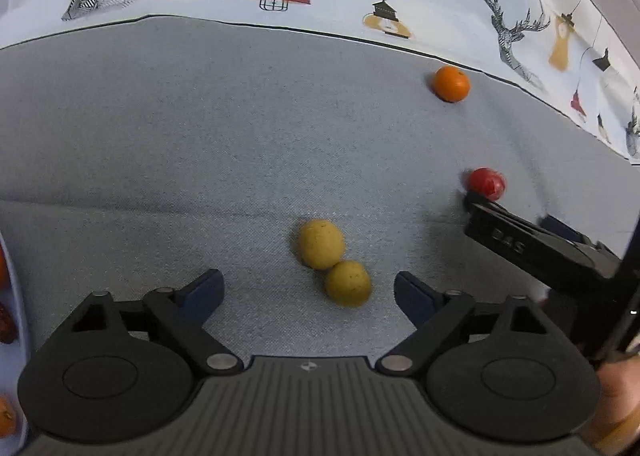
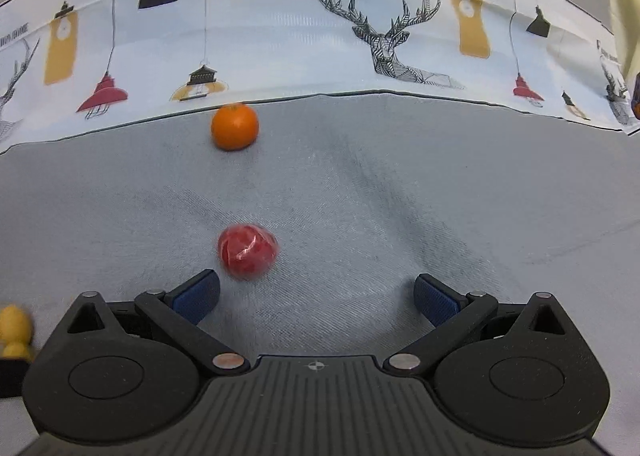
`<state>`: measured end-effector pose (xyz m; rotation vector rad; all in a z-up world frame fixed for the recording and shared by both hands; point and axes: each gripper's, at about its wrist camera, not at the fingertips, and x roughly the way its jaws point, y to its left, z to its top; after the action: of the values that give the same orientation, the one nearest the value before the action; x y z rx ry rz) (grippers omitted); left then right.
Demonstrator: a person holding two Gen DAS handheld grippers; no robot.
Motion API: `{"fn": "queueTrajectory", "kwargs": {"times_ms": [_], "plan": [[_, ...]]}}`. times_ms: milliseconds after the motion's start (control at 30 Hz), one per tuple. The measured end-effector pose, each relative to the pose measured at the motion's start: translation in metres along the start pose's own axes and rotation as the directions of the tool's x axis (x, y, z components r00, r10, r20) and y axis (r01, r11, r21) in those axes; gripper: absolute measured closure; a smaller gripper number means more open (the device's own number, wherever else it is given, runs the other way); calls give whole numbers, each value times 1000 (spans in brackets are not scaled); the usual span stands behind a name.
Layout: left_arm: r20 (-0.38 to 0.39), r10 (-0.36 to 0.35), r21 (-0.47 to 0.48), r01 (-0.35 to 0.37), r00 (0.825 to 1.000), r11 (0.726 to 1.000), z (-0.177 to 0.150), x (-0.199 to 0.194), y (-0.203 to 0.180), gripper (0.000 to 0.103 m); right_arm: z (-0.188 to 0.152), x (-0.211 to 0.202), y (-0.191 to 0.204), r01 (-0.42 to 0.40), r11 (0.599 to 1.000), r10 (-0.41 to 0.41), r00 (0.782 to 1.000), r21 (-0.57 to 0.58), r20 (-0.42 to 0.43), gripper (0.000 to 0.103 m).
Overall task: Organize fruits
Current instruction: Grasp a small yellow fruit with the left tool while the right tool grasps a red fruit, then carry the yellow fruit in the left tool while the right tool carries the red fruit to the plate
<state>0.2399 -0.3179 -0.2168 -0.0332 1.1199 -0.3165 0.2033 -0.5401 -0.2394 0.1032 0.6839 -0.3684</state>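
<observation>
Two touching lemons (image 1: 334,262), one orange (image 1: 451,83), one red fruit (image 1: 486,183)

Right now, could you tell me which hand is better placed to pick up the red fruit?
Right. Its open tongs sit just short of the red fruit, while the left tongs face the two yellow fruits.

A home setting: grey fabric surface (image 2: 400,184) backed by lamp-and-deer printed cloth (image 2: 280,36).
</observation>
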Motion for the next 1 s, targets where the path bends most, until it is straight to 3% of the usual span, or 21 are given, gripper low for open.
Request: {"fn": "queueTrajectory", "kwargs": {"times_ms": [33,67,100,133,167,333,467,667,867,933,1000], "plan": [[17,-12,19,12,1000,1000,0,-2,-2,31,1,1,1,-4,1000,4,1000,-5,9,3],[18,-31,39,30,999,999,0,-2,-3,59,1,1,4,-7,1000,7,1000,-24,16,21],[-3,-68,55,68,998,996,0,-3,-3,77,0,-1,6,-23,999,24,999,-43,34,36],[-16,-95,44,95,995,994,0,-4,-4,77,0,-5,10,-46,996,50,998,-74,46,64],[-13,-100,28,101,995,995,-1,-6,-1,77,0,-9,14,-55,993,60,997,-104,44,76],[16,-95,146,92,995,985,-17,-31,5,77,-10,-27,19,2,992,4,999,-129,45,78],[63,-83,226,67,995,972,-33,-75,18,77,-14,-71,16,3,1000,-3,998,0,65,78],[100,-101,201,79,990,976,-51,-159,65,77,-19,-174,39,-33,998,22,978,50,207,79],[182,-61,191,26,981,981,-83,-238,119,77,-28,-256,81,-58,998,65,946,-32,317,83],[172,-28,163,0,985,987,-92,-245,133,77,-32,-242,93,-29,991,60,969,-132,241,83],[175,-17,124,-5,984,992,-99,-249,146,77,-34,-217,83,-47,999,50,994,-26,97,79]]}}
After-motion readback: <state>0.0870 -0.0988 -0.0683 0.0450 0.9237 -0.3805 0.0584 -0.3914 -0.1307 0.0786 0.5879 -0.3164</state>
